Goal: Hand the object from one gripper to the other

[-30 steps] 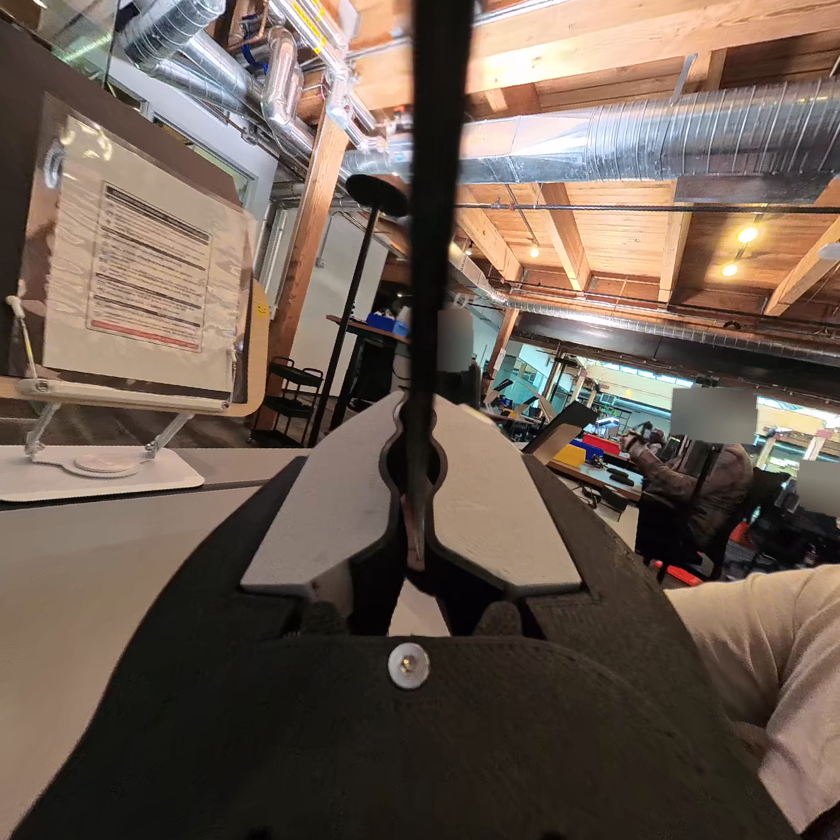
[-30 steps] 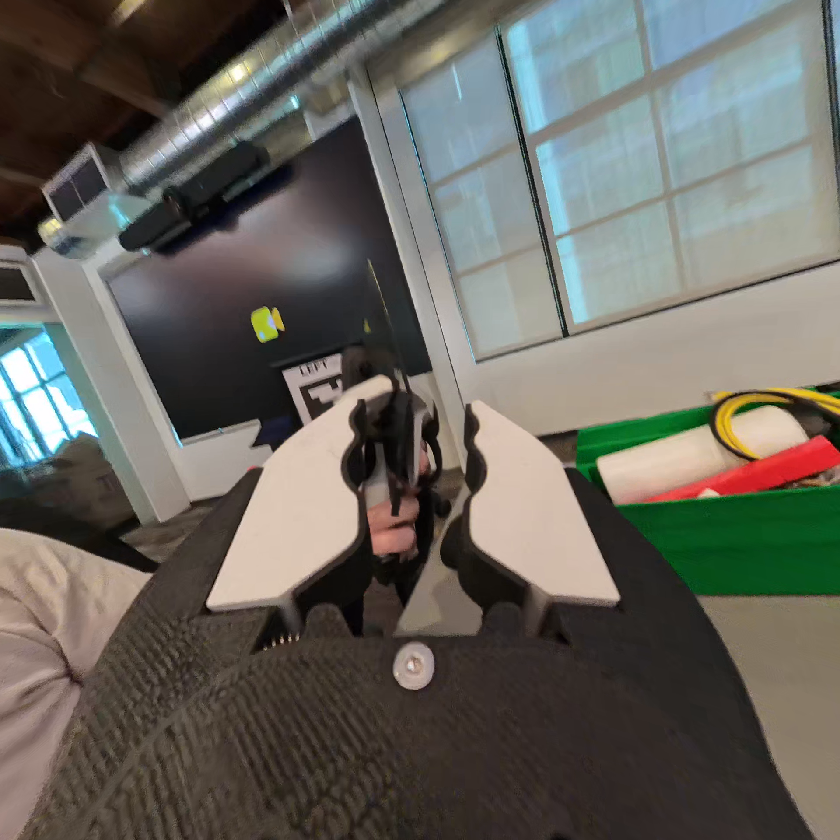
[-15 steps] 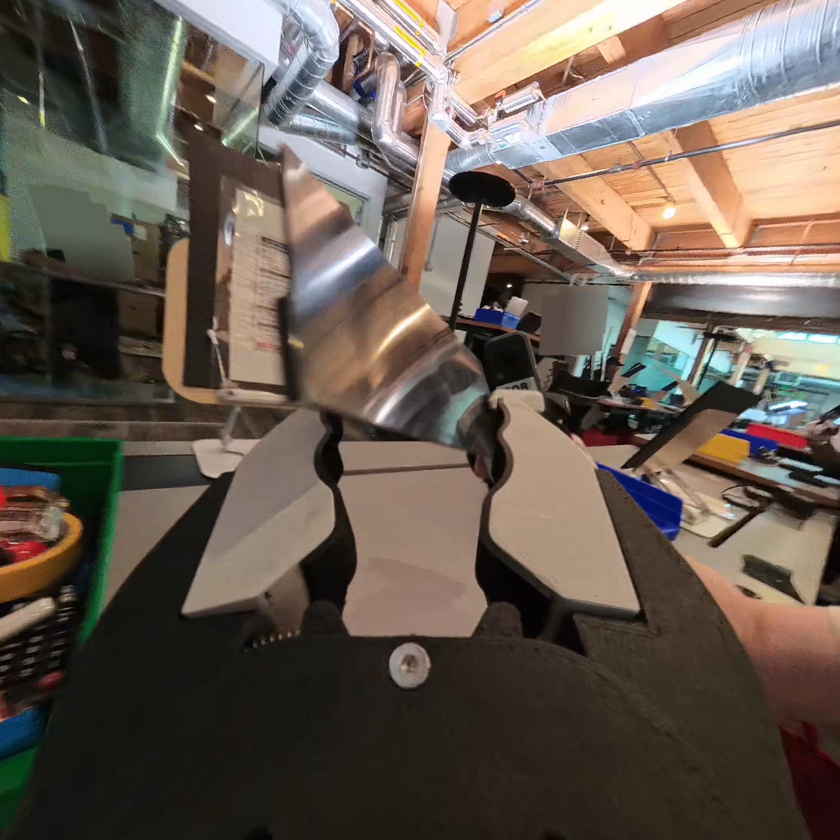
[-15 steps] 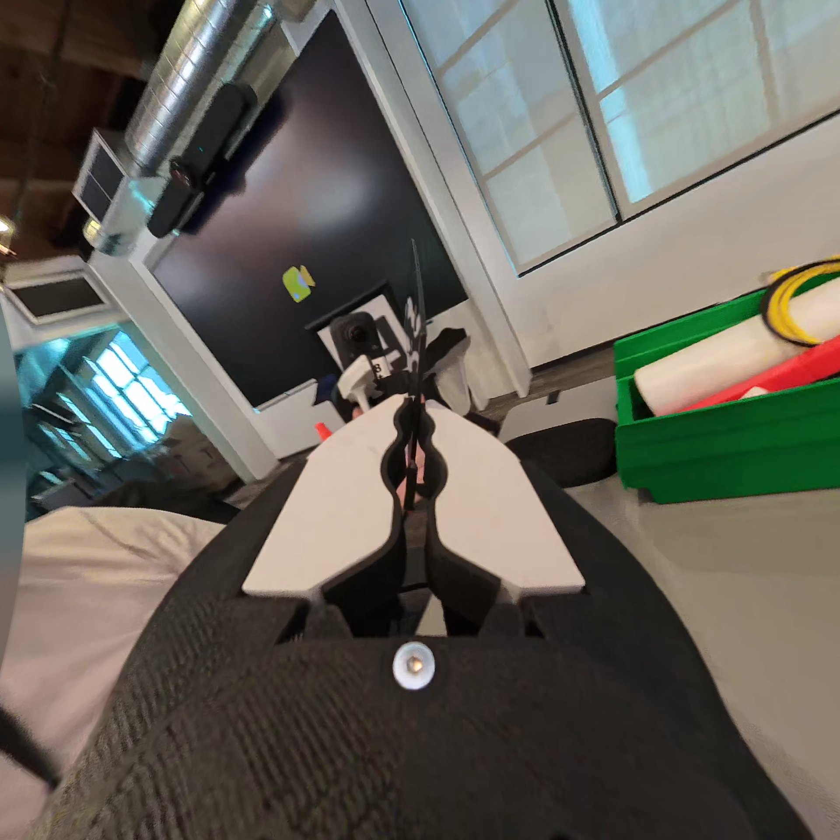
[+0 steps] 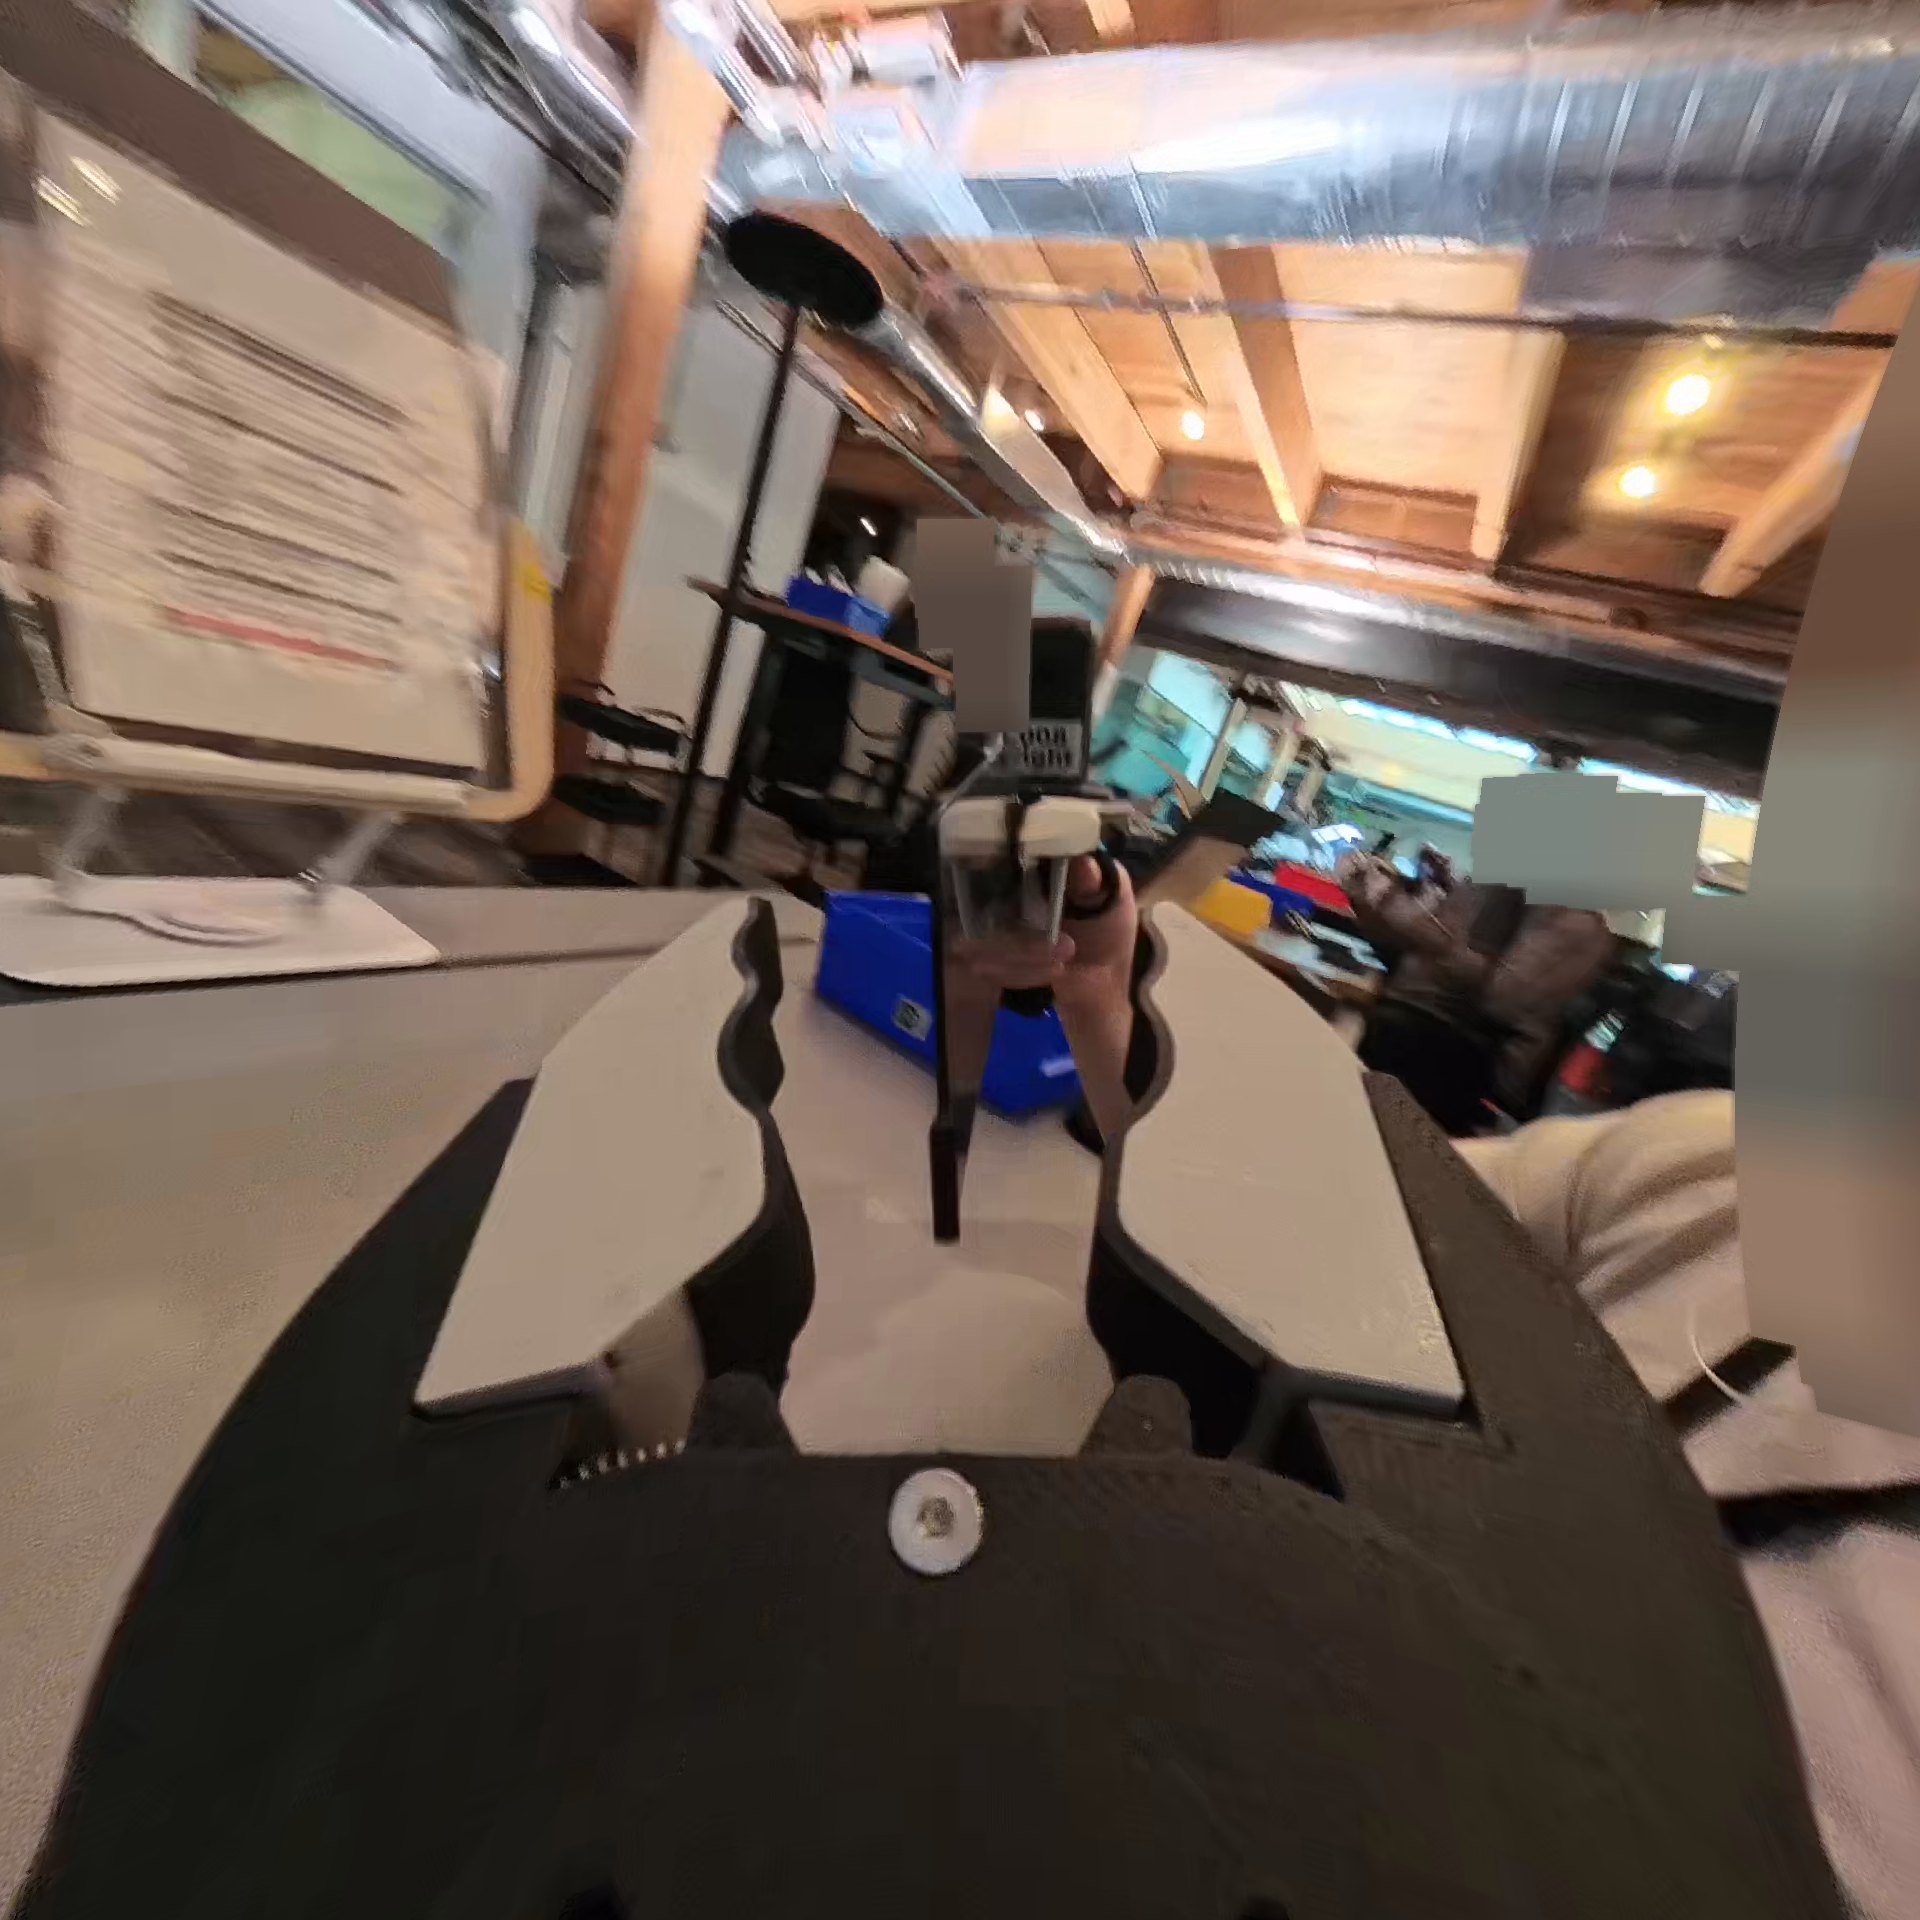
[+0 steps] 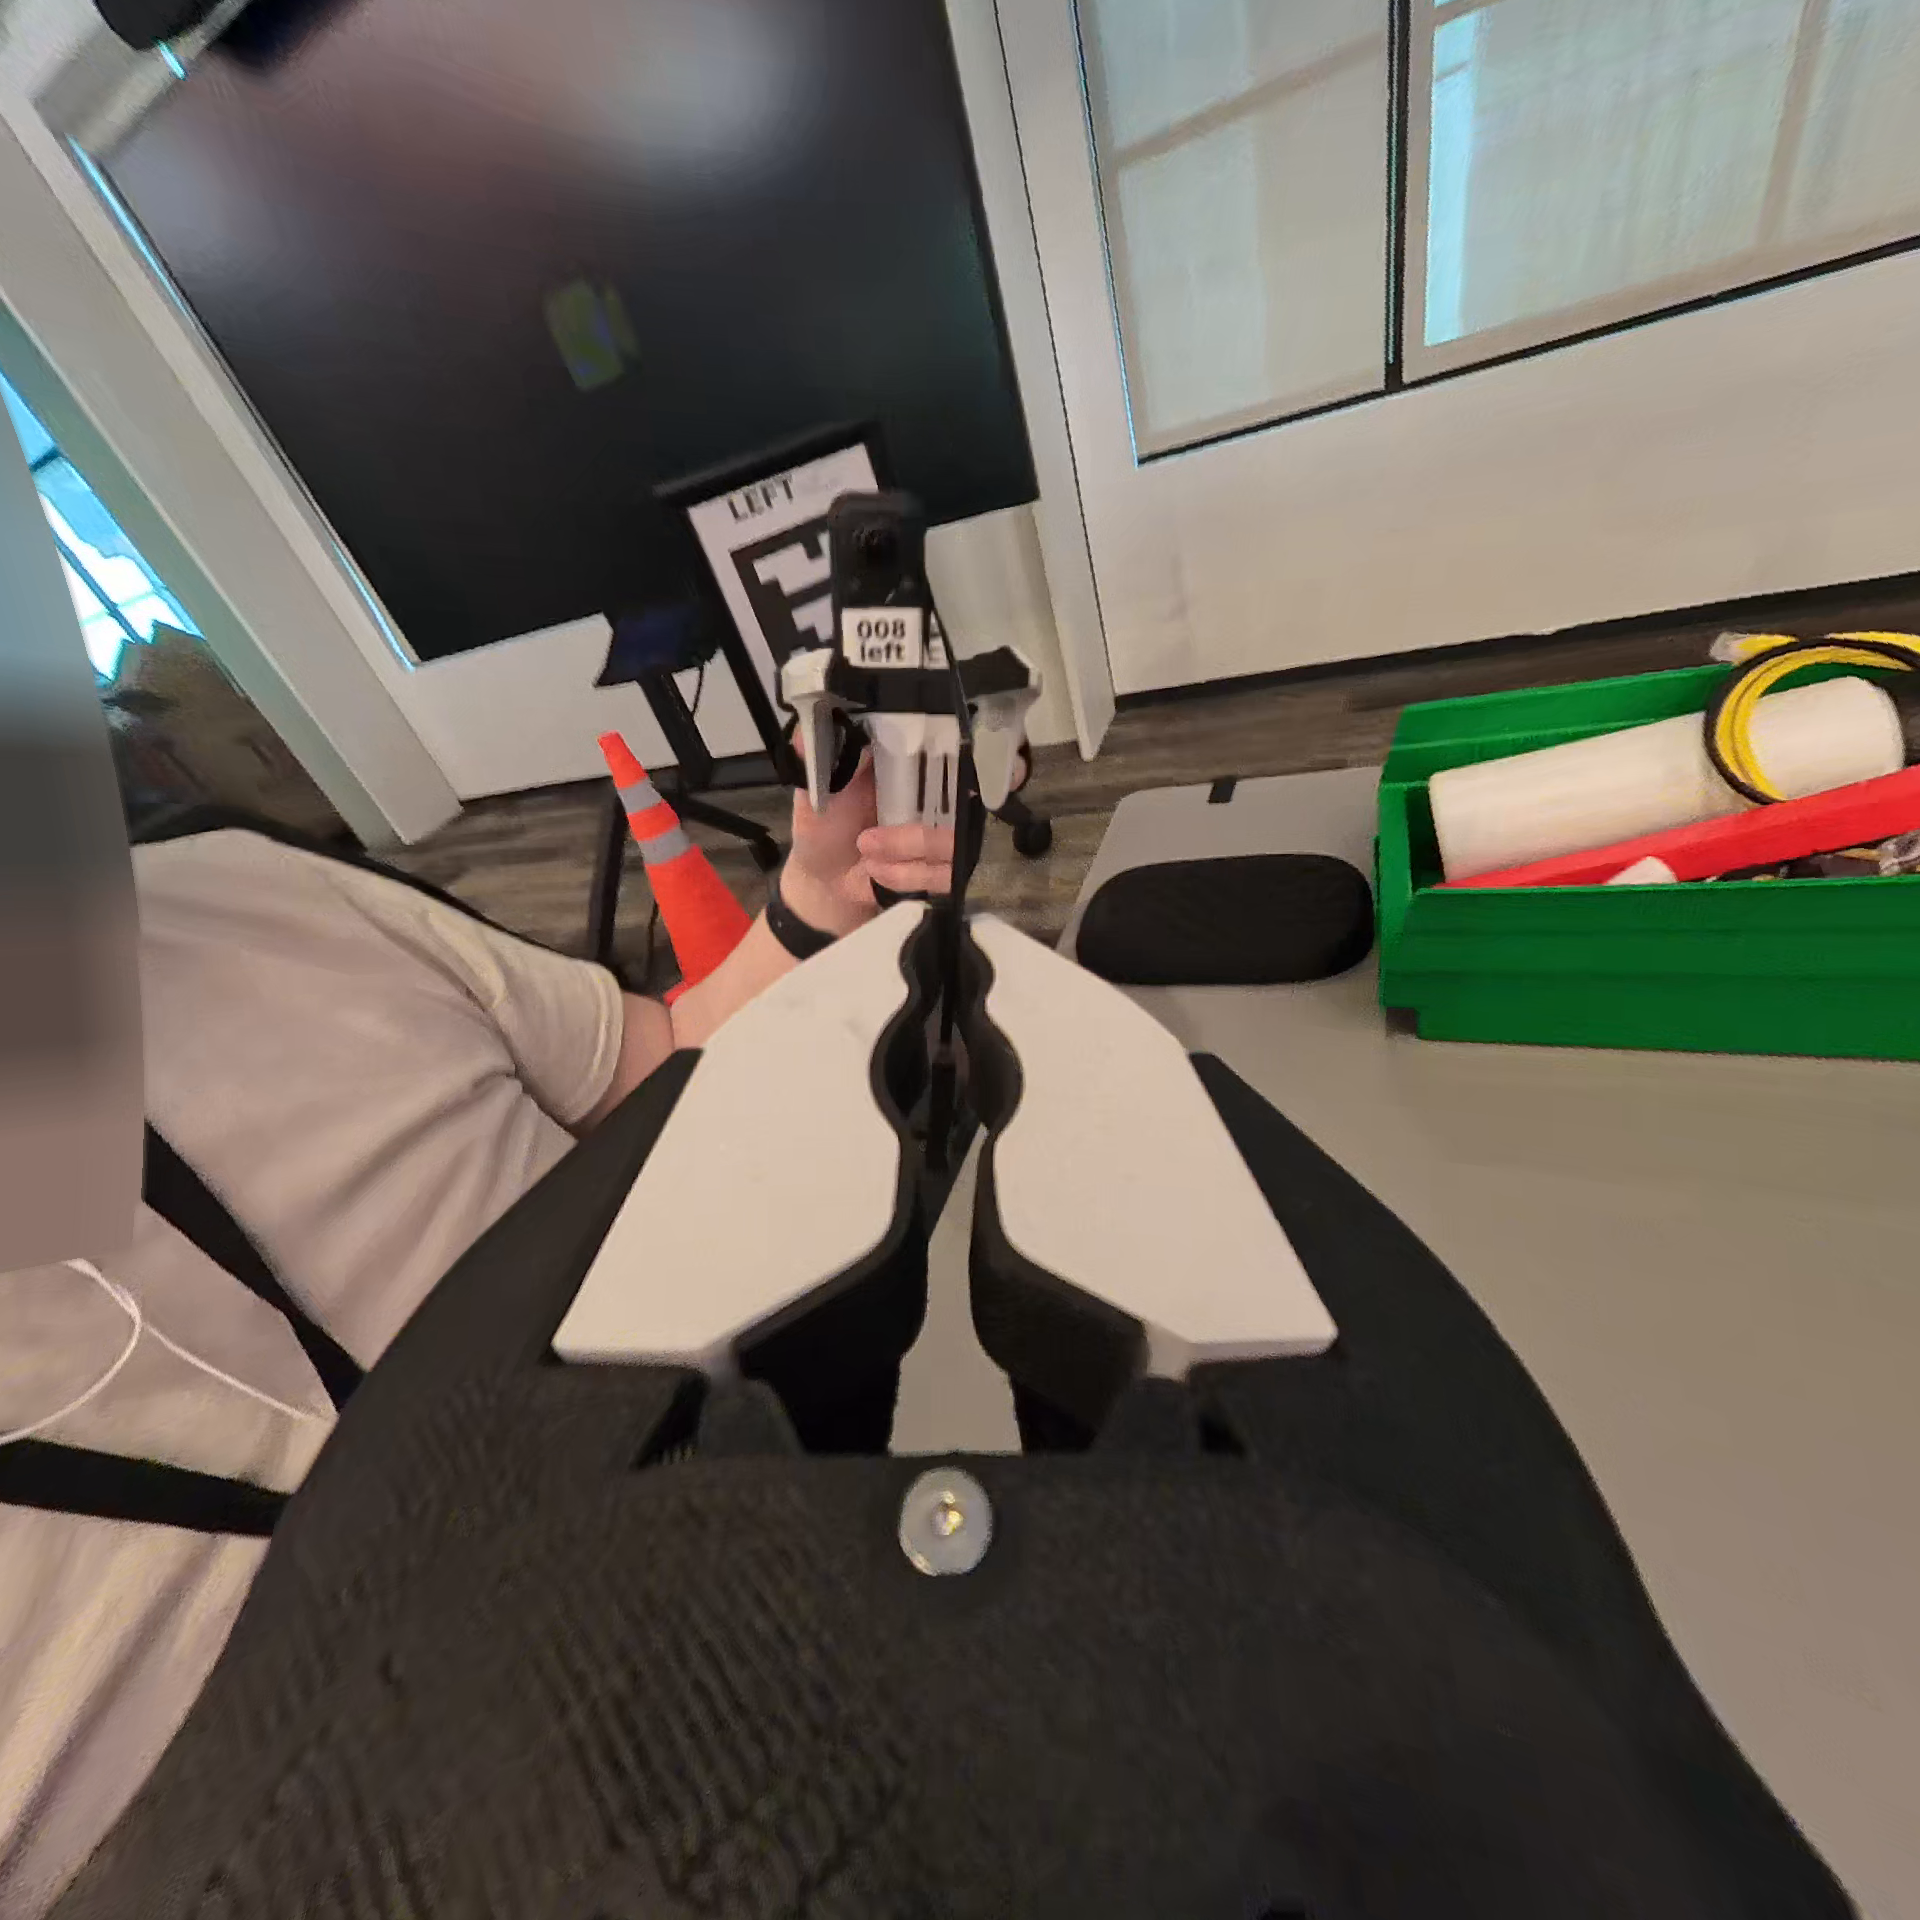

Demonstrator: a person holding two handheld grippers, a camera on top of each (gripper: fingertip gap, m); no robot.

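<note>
The object is a thin flat metal blade with a dark edge, seen edge-on. My right gripper (image 6: 948, 920) is shut on the blade (image 6: 961, 810), which sticks up and forward out of its fingertips. In the left wrist view the right gripper (image 5: 1023, 831) shows farther off, facing me, with the blade (image 5: 948, 1143) hanging down in the gap between my fingers without touching them. My left gripper (image 5: 951, 935) is open and empty. It also shows in the right wrist view (image 6: 906, 748), held in a hand, fingers apart, just behind the blade.
A green bin (image 6: 1621, 997) with a white roll, yellow cable and red bar stands at the right on the grey table (image 6: 1558, 1299). A black pad (image 6: 1226, 914) lies beside it. An orange cone (image 6: 675, 862) stands on the floor. A blue bin (image 5: 894, 977) and a document stand (image 5: 260, 540) are on the table. The tips of one gripper are about 15 centimeters away from the tips of the other.
My left gripper let go of the blade, opened wide and drew back. My right gripper closed on the blade and holds it alone now.
</note>
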